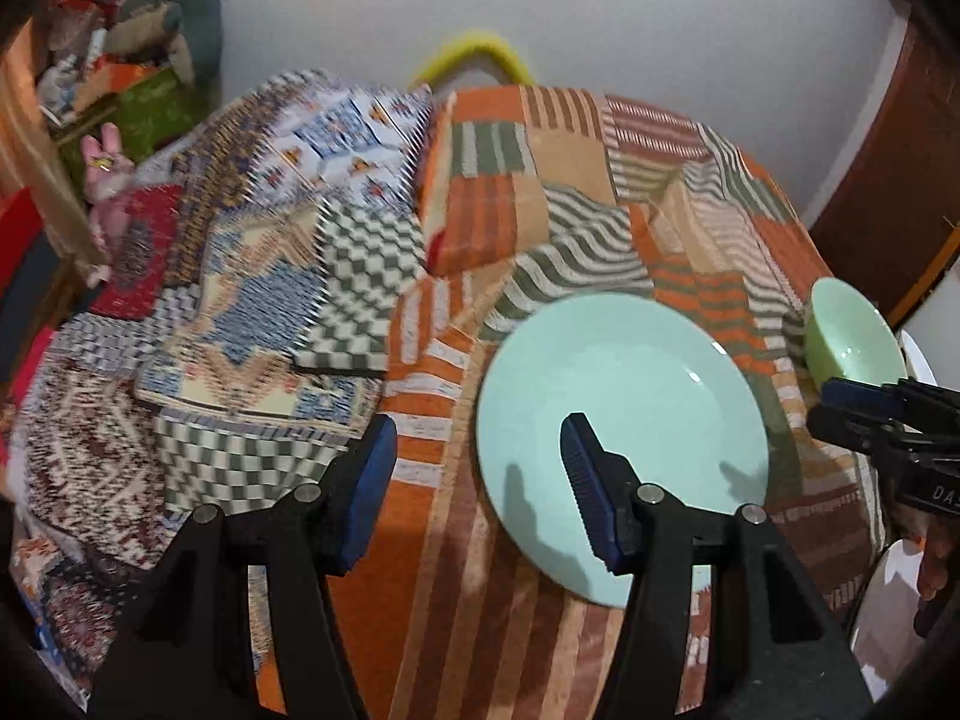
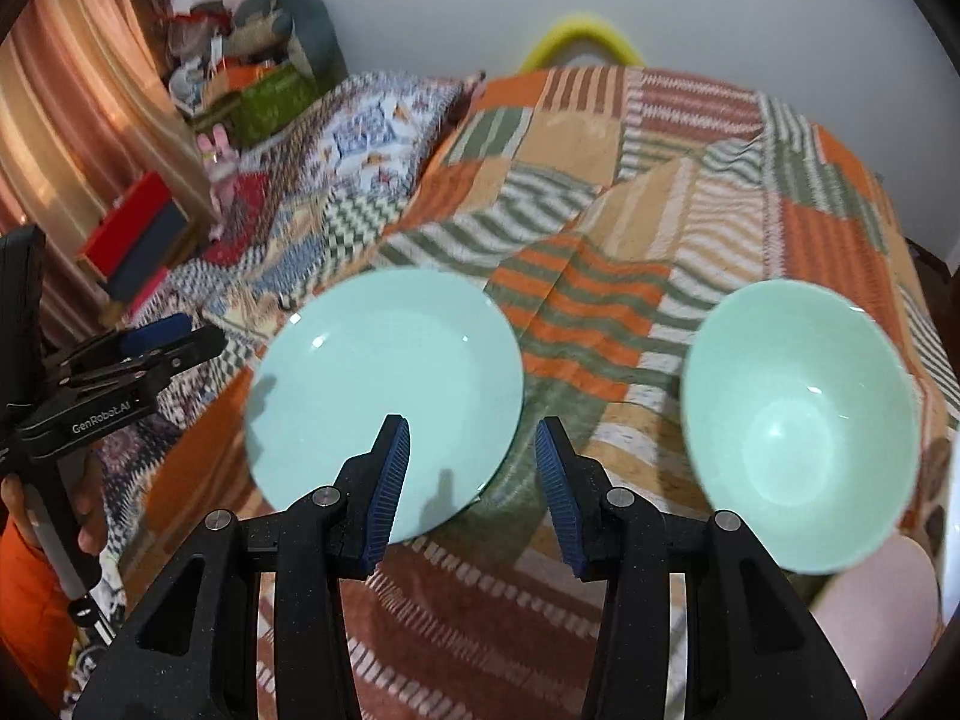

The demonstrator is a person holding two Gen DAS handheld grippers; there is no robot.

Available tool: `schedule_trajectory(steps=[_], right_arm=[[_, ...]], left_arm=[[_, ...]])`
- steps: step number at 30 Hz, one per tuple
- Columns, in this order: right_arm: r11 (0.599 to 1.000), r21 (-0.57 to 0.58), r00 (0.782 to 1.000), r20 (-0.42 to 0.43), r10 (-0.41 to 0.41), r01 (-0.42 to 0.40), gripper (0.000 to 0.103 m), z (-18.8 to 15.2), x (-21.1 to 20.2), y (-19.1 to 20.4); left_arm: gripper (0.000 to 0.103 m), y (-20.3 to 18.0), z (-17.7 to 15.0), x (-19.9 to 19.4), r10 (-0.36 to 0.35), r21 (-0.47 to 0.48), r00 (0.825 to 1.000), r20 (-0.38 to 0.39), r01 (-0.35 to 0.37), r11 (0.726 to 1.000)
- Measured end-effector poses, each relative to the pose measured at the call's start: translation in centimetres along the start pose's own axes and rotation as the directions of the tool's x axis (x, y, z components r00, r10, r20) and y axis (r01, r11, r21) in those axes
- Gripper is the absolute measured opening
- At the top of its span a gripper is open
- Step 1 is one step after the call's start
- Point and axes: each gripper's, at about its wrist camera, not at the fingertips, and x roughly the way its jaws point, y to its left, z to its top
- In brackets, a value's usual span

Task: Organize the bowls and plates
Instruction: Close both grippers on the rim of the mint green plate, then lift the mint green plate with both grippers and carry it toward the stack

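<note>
A pale mint plate (image 1: pixel 624 420) lies on the orange patchwork cloth (image 1: pixel 540 228); it also shows in the right wrist view (image 2: pixel 390 384). A mint green bowl (image 2: pixel 798 420) stands to its right, and shows at the right edge of the left wrist view (image 1: pixel 852 330). My left gripper (image 1: pixel 474 480) is open and empty, its right finger over the plate's left part. My right gripper (image 2: pixel 471 474) is open and empty, above the plate's right rim, left of the bowl. Each gripper shows in the other's view: the right gripper (image 1: pixel 840 402) and the left gripper (image 2: pixel 174 336).
A patterned blue and checked quilt (image 1: pixel 240 300) covers the left side. Cluttered boxes and soft toys (image 1: pixel 132 60) sit at the back left by a curtain. White and pink dishes (image 2: pixel 882 612) lie at the lower right. A yellow hoop (image 2: pixel 579 36) stands behind the table.
</note>
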Motion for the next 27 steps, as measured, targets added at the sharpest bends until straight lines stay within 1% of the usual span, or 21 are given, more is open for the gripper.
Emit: schedule_trajectory(steps=[2, 3, 4, 5, 6, 7, 8, 10, 13, 16, 19, 22, 24, 27], right_arm=[[1.000, -0.002, 1.000, -0.029, -0.001, 0.001, 0.040, 0.2, 1.2, 0.0], [1.000, -0.003, 0.999, -0.044, 0.001, -0.001, 0.039, 0.3, 1.8, 0.0], [1.000, -0.001, 0.998, -0.060, 0.002, -0.002, 0.037, 0.3, 2.3, 0.0], [1.000, 0.002, 0.998, -0.070, 0.004, -0.004, 0.031, 0.4, 2.7, 0.0], [1.000, 0.002, 0.997, -0.082, 0.005, -0.005, 0.023, 0.5, 3.2, 0.0], [1.000, 0.000, 0.996, -0.093, -0.003, 0.003, 0.021, 0.5, 3.6, 0.0], [1.000, -0.002, 0.994, -0.107, -0.017, 0.017, 0.020, 0.5, 4.1, 0.0], [1.000, 0.002, 0.992, -0.123, -0.026, 0.027, 0.020, 0.4, 4.6, -0.1], [0.999, -0.008, 0.992, -0.122, -0.041, 0.040, 0.020, 0.6, 4.6, 0.0], [0.999, -0.013, 0.990, -0.132, -0.045, 0.044, 0.020, 0.8, 4.6, -0.1], [0.999, 0.013, 0.990, -0.138, -0.029, 0.031, 0.020, 0.8, 4.7, -0.5], [0.999, 0.031, 0.989, -0.148, -0.014, 0.019, 0.021, 0.7, 4.7, -0.8], [0.999, 0.035, 0.986, -0.165, -0.008, 0.014, 0.024, 0.5, 4.9, -0.8], [0.998, 0.055, 0.978, -0.207, 0.018, -0.007, 0.024, -0.1, 6.0, -1.1]], left_arm=[[0.056, 0.3, 0.0, 1.5, -0.017, -0.008, 0.999, -0.028, 0.017, 1.000], [0.052, 0.4, -0.1, 2.1, -0.026, -0.010, 0.999, -0.037, 0.026, 1.000], [0.048, 0.4, -0.2, 2.5, -0.032, -0.007, 0.999, -0.044, 0.032, 0.999], [0.040, 0.4, -0.3, 3.1, -0.041, 0.002, 0.997, -0.058, 0.041, 0.999], [0.033, 0.4, -0.4, 3.5, -0.046, 0.009, 0.997, -0.069, 0.047, 0.999], [0.030, 0.3, -0.4, 3.9, -0.047, 0.011, 0.996, -0.075, 0.048, 0.999], [0.026, 0.3, -0.5, 4.3, -0.054, 0.012, 0.995, -0.083, 0.055, 0.998], [0.024, 0.3, -0.6, 4.8, -0.078, 0.009, 0.993, -0.091, 0.079, 0.997], [0.020, 0.2, -0.7, 5.0, -0.099, 0.003, 0.991, -0.089, 0.100, 0.995], [0.020, 0.0, -0.7, 5.0, -0.095, 0.000, 0.992, -0.086, 0.095, 0.995], [0.020, 0.2, -0.7, 5.0, -0.101, -0.006, 0.991, -0.088, 0.101, 0.995], [0.020, -0.1, -0.9, 4.8, -0.092, 0.002, 0.992, -0.087, 0.092, 0.996], [0.020, -0.1, -1.0, 4.8, -0.091, -0.001, 0.992, -0.088, 0.091, 0.996], [0.020, 0.1, -1.0, 4.8, -0.101, -0.018, 0.991, -0.091, 0.100, 0.995]])
